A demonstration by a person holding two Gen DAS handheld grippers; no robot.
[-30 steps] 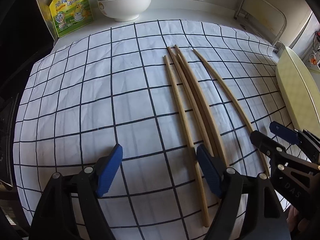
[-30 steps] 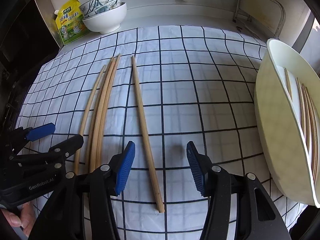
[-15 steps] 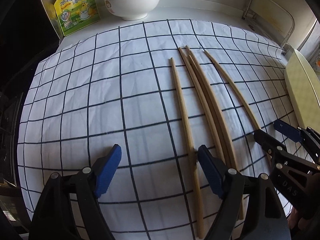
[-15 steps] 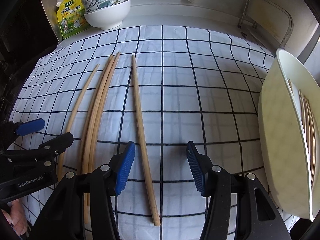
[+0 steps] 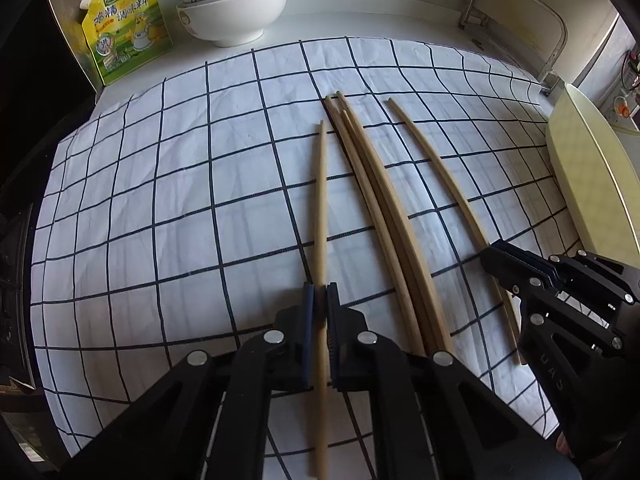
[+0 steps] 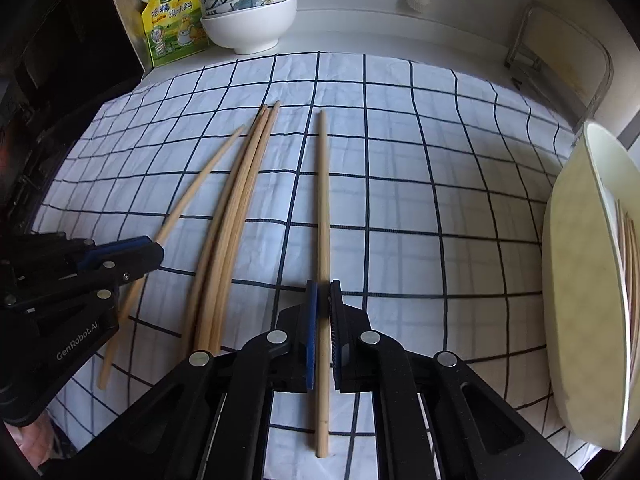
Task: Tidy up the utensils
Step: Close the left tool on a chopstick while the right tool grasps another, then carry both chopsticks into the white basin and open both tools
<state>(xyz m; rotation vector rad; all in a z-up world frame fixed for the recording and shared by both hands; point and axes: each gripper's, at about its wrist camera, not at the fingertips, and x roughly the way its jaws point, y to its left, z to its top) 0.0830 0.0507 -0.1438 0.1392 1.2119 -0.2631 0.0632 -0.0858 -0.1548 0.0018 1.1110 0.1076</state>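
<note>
Checked cloth, yellow-green pouch, "GenRobot.AI" on left gripper

My left gripper has just closed its fingers on one chopstick at lower centre. To its right a bundle of chopsticks lies on the checked cloth. Further right, my right gripper has closed on another chopstick. Bowls and a yellow pouch stand on the surface at upper left; a pale tray sits at the right edge.
</note>
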